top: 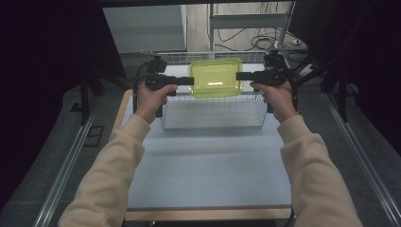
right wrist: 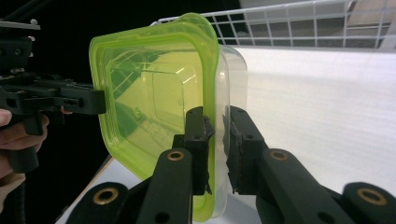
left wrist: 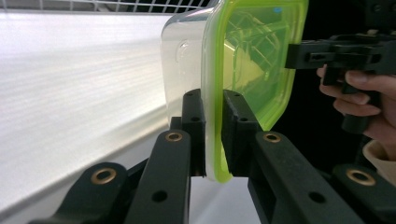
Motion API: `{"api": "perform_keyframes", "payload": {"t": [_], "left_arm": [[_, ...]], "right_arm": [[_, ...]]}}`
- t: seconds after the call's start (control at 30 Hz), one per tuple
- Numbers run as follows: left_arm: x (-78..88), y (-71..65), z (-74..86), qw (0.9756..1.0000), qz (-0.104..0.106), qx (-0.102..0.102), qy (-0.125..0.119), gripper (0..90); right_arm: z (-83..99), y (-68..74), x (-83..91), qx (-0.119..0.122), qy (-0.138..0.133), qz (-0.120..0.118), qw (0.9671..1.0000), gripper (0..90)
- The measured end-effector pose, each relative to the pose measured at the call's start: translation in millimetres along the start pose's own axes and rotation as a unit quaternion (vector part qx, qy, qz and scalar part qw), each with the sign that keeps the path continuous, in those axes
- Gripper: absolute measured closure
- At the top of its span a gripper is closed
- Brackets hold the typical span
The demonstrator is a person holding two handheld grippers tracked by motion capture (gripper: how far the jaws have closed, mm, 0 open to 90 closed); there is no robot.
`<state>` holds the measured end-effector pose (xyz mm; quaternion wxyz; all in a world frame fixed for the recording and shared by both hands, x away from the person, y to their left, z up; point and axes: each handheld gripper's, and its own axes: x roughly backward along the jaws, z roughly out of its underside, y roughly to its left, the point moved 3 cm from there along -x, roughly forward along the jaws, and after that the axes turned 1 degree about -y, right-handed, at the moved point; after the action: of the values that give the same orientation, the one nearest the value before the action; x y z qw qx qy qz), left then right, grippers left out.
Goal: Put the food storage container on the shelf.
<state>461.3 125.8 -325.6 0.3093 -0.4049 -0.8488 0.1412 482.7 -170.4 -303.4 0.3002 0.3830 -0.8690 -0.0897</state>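
Observation:
A clear plastic container with a yellow-green lid (top: 215,77) hangs level in the air above a white wire basket (top: 213,115). My left gripper (top: 191,81) is shut on the left rim of the container (left wrist: 247,56); in the left gripper view both black jaws pinch the lid edge. My right gripper (top: 239,75) is shut on the opposite rim of the container (right wrist: 154,98), with its jaws closed across lid and tub edge. Each gripper view shows the other gripper (left wrist: 290,55) (right wrist: 100,101) holding the far side.
The wire basket stands at the far end of a white table mat (top: 208,165) with a wooden edge. Metal rails (top: 66,165) run along both sides of the table. A shelf frame and cables (top: 255,38) lie behind the basket.

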Motion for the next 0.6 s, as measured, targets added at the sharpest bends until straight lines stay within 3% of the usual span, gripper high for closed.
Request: {"api": "perform_keyframes", "payload": {"t": [0.43,0.6], "left_arm": [[-6.3,14.4,-16.9,0.9995,-0.011,0.028,0.009,80.7],[-9.3,19.7,-19.3,0.9993,-0.019,0.028,0.017,80.6]], "right_arm": [[-15.9,-10.7,-19.8,-0.035,0.02,0.016,0.9991,79.7],[-17.0,-14.5,-25.1,-0.038,0.021,0.014,0.9989,79.6]]}}
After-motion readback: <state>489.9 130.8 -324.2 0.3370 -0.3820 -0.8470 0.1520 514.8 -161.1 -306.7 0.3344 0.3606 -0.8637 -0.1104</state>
